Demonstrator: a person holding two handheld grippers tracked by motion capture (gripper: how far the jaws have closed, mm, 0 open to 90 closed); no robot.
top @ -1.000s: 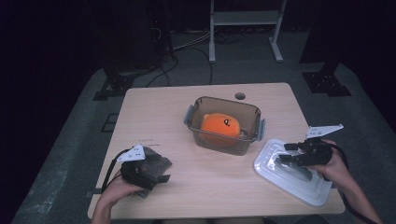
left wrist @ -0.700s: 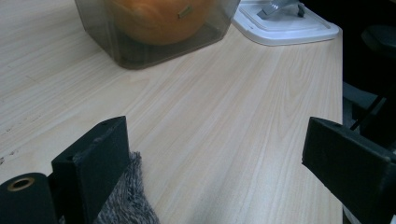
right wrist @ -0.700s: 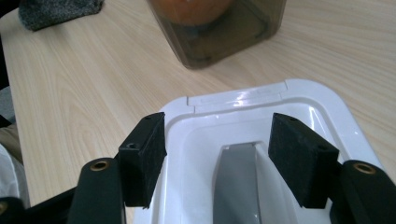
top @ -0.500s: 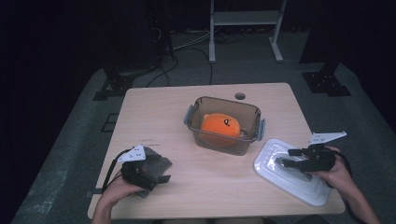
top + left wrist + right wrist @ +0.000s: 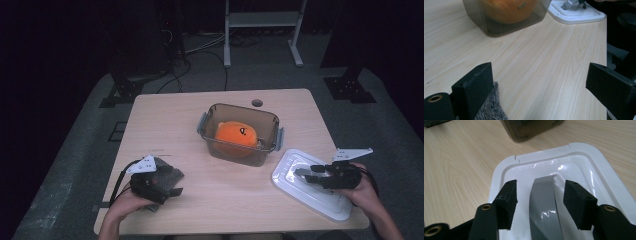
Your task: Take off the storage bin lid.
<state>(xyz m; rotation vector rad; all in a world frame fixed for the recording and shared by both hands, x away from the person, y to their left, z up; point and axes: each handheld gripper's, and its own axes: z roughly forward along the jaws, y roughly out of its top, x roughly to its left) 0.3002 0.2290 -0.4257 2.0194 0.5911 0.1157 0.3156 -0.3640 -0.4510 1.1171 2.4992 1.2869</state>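
High view: the right gripper [image 5: 306, 175] hangs low over a white container lid [image 5: 295, 192] lying flat near the table's [image 5: 170, 115] front right corner. Right gripper view has the two black jaws straddling the lid's grey arched handle [image 5: 543, 202]; a gap is visible on each side, so the pads do not press it. Those jaws have just been closing, with the handle between them, and now stand about half open. The left gripper [image 5: 172, 187] rests at the front left of the table on a grey knitted cloth [image 5: 167, 172]. Left gripper view has its jaws spread wide with bare wood between them, and the cloth [image 5: 490, 107] touching the inner face of the left-hand jaw without being clamped. A smoky clear plastic container [image 5: 240, 132] stands at the table's middle, well apart from both grippers, with an orange plush toy [image 5: 236, 136] inside; the lid lies just beside its right front corner.
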